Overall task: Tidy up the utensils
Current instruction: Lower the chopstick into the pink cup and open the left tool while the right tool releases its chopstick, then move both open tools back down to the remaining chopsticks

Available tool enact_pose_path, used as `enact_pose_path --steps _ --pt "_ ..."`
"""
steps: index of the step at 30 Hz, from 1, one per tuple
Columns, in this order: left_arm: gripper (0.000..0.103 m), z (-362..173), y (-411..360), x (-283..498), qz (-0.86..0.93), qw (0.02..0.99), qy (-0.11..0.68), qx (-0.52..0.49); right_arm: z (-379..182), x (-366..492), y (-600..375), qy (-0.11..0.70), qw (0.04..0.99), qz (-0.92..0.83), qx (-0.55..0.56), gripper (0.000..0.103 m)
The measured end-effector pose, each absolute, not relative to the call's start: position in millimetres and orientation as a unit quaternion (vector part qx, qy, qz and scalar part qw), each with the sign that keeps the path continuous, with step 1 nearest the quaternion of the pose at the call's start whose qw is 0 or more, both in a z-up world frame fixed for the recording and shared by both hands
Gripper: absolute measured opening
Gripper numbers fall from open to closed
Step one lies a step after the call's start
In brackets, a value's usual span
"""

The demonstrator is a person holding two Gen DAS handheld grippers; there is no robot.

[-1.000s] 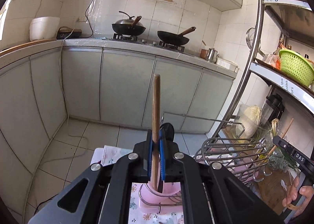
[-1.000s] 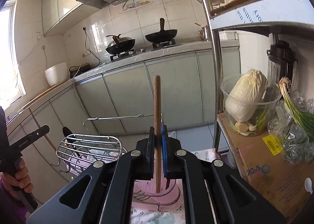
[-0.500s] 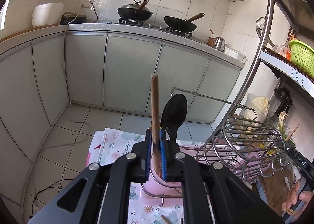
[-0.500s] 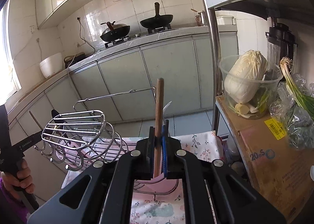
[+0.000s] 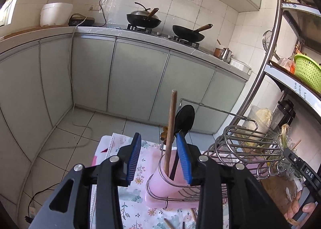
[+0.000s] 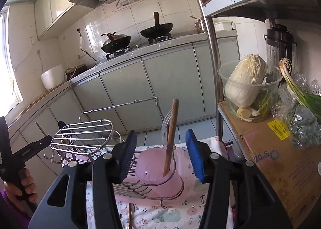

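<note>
In the left wrist view a wooden chopstick [image 5: 171, 124] stands in a pink cup [image 5: 160, 178] beside a black spoon [image 5: 185, 116]. My left gripper [image 5: 158, 158] straddles them with its jaws opening, and the blue pads are off the stick. In the right wrist view another wooden chopstick [image 6: 172, 128] leans in a second pink cup [image 6: 152, 166] next to a clear plastic utensil [image 6: 166, 124]. My right gripper [image 6: 160, 154] is also opening around it, with both pads apart from the stick.
Both cups sit in a wire dish rack [image 5: 246, 146] on a floral cloth [image 5: 136, 199] where loose chopsticks [image 5: 193, 217] lie. A shelf pole [image 6: 215, 88], a cabbage bowl [image 6: 248, 90] and a cardboard box [image 6: 280, 154] stand to the right. Grey cabinets are behind.
Both grippers were shut on their chopsticks; now both have opened and let go, and each stick stands in its cup. The left gripper has sunk slightly.
</note>
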State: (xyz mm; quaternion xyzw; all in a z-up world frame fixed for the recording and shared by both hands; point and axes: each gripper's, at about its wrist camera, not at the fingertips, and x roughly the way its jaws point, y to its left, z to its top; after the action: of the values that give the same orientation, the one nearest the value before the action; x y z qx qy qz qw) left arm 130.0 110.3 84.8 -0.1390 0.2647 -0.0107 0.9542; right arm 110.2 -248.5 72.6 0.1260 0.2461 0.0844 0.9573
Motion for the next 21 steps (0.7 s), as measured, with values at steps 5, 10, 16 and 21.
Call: enact_pose_path --steps 5,10,16,21 --pt "0.037 81.9 116.5 111.5 -0.005 0.952 0.266 -0.151 62.5 94.3 -245.2 0.256 0.953 0.094 0.132 0.052" --pt "0.037 75.0 114.7 90.8 -0.01 0.949 0.276 -0.149 46.7 79.3 -240.5 0.277 0.944 0.109 0.14 0.052" --pt "0.037 60.2 106.4 71.1 -0.029 0.941 0.296 -0.158 20.8 61.7 -234.1 0.31 0.931 0.123 0.147 0.052" --pt "0.037 36.8 91.5 59.7 -0.049 0.929 0.329 -0.161 -1.9 49.8 -231.5 0.338 0.917 0.134 0.164 0.052"
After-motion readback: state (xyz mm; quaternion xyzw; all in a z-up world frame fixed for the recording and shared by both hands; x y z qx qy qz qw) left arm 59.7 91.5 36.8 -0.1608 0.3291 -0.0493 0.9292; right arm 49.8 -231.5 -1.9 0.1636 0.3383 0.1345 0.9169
